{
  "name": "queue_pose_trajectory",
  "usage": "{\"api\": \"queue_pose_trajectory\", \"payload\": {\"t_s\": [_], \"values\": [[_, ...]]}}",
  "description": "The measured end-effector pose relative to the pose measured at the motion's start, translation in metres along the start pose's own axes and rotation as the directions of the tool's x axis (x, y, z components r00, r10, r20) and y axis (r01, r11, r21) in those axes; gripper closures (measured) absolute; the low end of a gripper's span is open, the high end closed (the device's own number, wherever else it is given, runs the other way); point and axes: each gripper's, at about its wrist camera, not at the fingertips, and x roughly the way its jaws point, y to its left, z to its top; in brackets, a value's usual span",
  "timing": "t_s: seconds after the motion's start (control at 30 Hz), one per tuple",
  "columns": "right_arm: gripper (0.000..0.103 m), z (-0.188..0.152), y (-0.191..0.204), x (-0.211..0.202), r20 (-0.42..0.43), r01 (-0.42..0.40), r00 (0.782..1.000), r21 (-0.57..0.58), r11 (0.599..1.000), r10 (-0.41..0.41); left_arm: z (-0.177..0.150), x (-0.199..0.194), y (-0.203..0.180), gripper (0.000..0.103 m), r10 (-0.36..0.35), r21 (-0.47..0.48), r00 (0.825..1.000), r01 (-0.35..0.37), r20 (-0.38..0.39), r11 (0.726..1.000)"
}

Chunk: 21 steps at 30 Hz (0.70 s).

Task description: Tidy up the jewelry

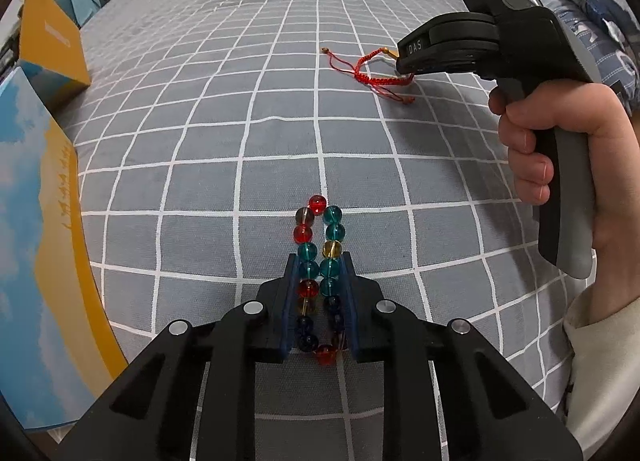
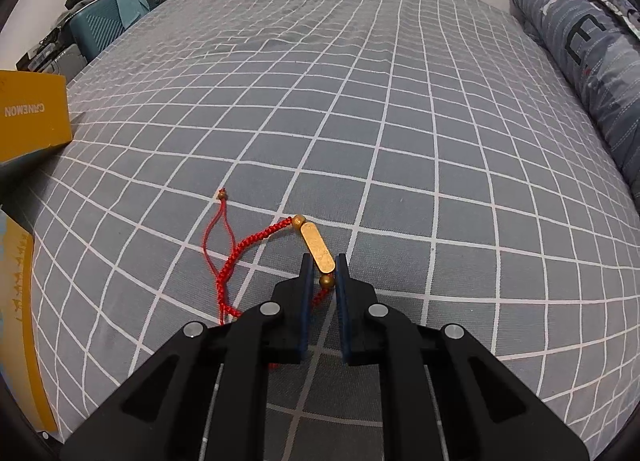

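Pinching jewelry w/ both claws on the bed [image 1: 200,109].
Left claw [image 1: 319,261] nearly closed, squeezing a glossy round-bead bracelet [image 1: 320,245] flat into two rows; right claw [image 2: 321,261] pressed together on a braided red cord bracelet [image 2: 248,249] at its smooth gold bar [image 2: 317,247]. Sheet: grey fabric, white grid.

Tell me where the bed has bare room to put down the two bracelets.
Free: the checked sheet beyond the red cord bracelet, toward the rolled quilt. Crowded: the edge by the yellow boxes, beside the bead bracelet.
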Motion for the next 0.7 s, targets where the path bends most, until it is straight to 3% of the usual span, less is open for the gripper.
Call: {"api": "queue_pose_trajectory", "payload": {"t_s": [0.57,0.7], "values": [[0.093,-0.003,0.001,-0.053,0.1,-0.009,0.995,0.022,1.0,0.007,0.003,-0.027,0.001,0.084,0.012,-0.026,0.998,-0.011,0.067,1.0],[0.093,-0.005,0.002,-0.074,0.129,-0.005,0.992,0.022,1.0,0.002,0.005,-0.036,0.006,0.084,-0.014,-0.049,0.997,0.018,0.081,0.999]]}}
